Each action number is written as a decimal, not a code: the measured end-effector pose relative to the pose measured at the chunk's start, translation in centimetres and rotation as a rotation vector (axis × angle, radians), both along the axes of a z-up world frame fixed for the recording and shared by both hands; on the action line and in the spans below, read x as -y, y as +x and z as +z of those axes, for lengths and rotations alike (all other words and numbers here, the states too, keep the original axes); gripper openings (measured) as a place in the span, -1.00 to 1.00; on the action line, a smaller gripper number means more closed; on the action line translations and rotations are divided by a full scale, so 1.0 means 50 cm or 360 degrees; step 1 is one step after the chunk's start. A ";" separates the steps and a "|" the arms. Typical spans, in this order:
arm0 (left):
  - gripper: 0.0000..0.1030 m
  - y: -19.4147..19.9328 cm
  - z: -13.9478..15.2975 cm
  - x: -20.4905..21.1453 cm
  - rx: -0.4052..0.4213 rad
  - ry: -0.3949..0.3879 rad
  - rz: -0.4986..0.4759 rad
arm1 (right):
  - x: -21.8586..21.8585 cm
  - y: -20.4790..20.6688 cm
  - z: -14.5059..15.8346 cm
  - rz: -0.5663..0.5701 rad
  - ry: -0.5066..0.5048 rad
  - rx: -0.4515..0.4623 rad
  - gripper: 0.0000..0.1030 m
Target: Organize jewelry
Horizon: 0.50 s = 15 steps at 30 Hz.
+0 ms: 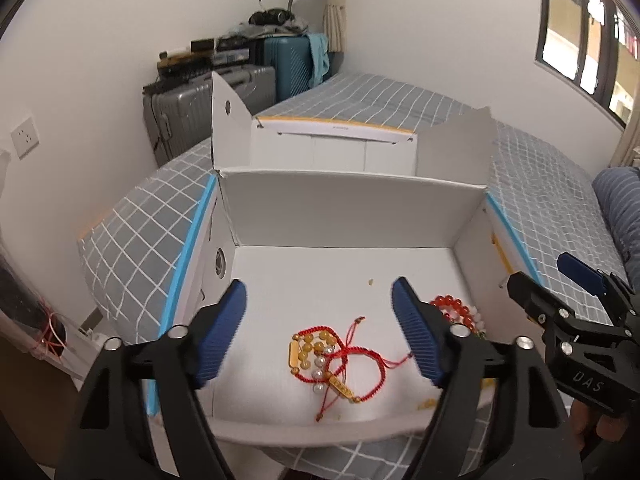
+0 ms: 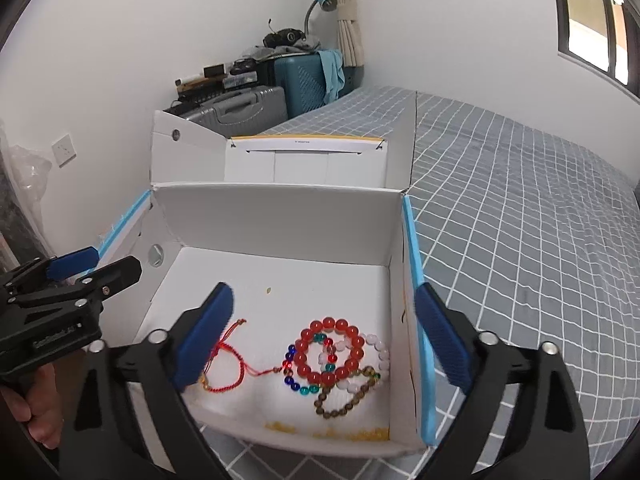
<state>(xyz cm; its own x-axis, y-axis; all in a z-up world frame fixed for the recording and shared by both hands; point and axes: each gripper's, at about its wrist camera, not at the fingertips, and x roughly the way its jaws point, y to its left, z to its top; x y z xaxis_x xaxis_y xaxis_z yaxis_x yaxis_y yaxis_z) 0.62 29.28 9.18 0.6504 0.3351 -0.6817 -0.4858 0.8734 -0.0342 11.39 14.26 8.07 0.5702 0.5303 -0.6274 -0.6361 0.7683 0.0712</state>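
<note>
The left gripper [image 1: 320, 332] hangs over the near end of the white box [image 1: 348, 196], angled downward, blue pads spread wide with nothing between them. The right gripper [image 2: 324, 336] sits beside it in the same tilt, likewise released and empty. On the box floor lie the red cord bracelets [image 1: 328, 356] with yellow and pearl beads, and next to them the red bead bracelet [image 2: 330, 346] overlapping other beaded strands. The box rests on a grey checked bed [image 2: 520, 208].
</note>
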 end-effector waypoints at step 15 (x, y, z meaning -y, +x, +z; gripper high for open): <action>0.89 -0.140 -0.057 0.040 0.0020 -0.0023 0.0039 | 0.055 -0.134 -0.077 0.0009 -0.0016 -0.0015 0.85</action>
